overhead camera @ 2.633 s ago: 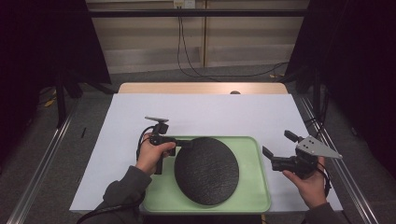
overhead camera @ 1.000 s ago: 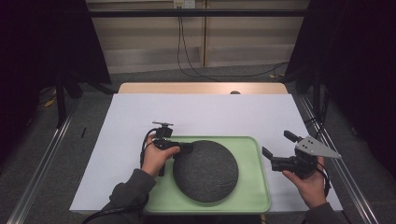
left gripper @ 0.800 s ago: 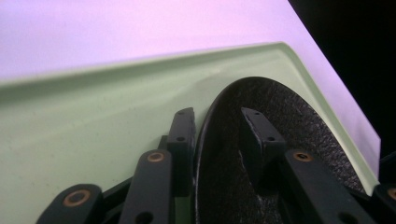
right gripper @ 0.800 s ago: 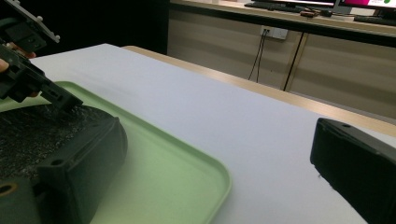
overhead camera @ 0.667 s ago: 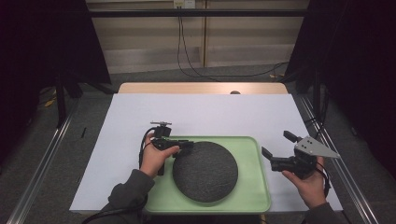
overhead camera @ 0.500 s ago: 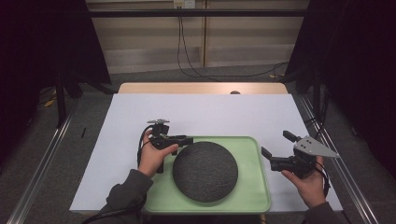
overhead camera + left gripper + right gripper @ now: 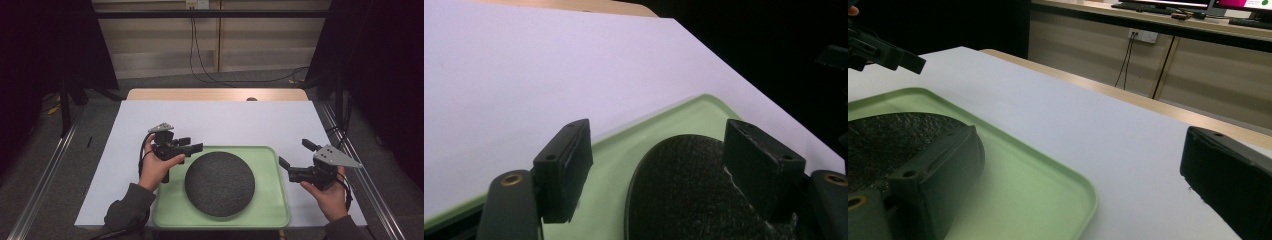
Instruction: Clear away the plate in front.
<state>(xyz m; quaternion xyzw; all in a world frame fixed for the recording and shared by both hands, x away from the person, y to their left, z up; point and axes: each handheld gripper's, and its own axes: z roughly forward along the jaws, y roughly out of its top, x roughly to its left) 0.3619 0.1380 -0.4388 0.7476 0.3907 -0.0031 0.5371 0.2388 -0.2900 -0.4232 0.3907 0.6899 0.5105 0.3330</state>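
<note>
On green tray [image 7: 272, 210]: round dark disc [image 7: 220, 183], speckled, possibly felt.

left hand-held gripper [image 7: 192, 146]: jaws just opening, empty | right hand-held gripper [image 7: 296, 159]: jaws apart

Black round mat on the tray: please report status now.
Left gripper jaws just opened, nothing between. Right gripper open, beside tray. Black round mat flat on tray. Nothing in the way.
</note>
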